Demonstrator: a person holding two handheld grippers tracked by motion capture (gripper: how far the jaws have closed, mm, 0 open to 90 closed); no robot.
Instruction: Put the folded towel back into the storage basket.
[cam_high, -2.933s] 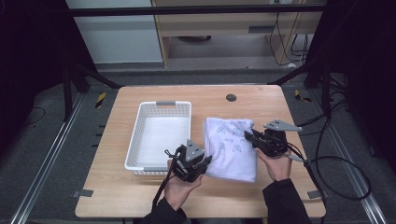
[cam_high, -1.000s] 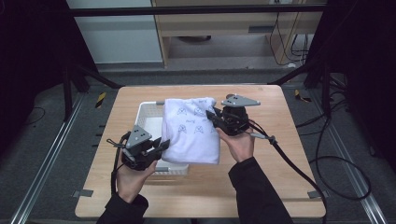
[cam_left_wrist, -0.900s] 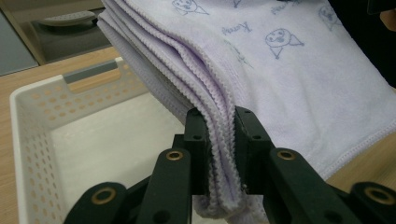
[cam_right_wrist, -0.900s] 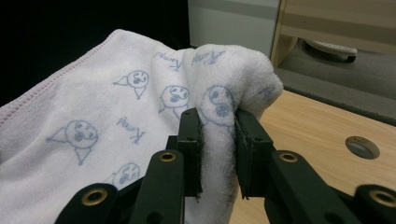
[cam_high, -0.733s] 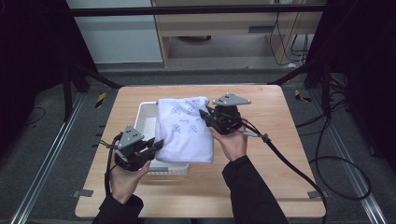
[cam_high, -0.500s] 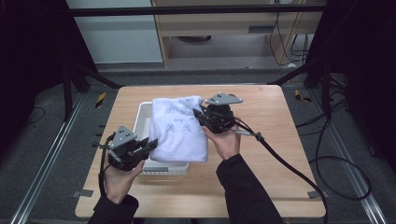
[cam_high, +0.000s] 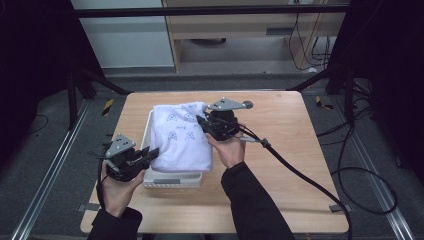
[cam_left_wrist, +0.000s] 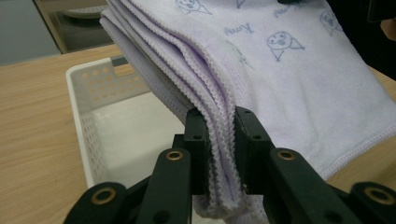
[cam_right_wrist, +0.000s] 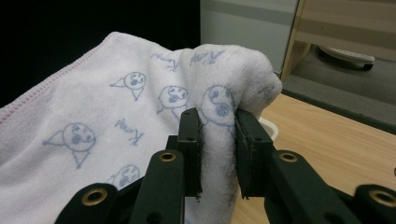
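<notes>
A folded white towel (cam_high: 181, 135) with small blue cartoon prints hangs in the air over the white perforated basket (cam_high: 172, 179). My left gripper (cam_high: 148, 155) is shut on its near left corner, where the stacked hemmed edges (cam_left_wrist: 218, 140) sit pinched between the jaws. My right gripper (cam_high: 204, 122) is shut on a bunched fold (cam_right_wrist: 219, 126) at the towel's far right side. The towel (cam_left_wrist: 261, 60) drapes across the basket (cam_left_wrist: 88, 112), hiding most of its inside. In the right gripper view the towel (cam_right_wrist: 93, 135) spreads away to the left.
The wooden table (cam_high: 290, 150) has bare surface to the right of the basket and along its front edge. A small dark round mark (cam_high: 247, 104) lies near the far edge. The right gripper's cable (cam_high: 300, 175) trails off to the right over the table.
Both grippers have carried the towel leftward from the bare right half of the table to above the basket. The left hand has moved out past the basket's near left corner.
</notes>
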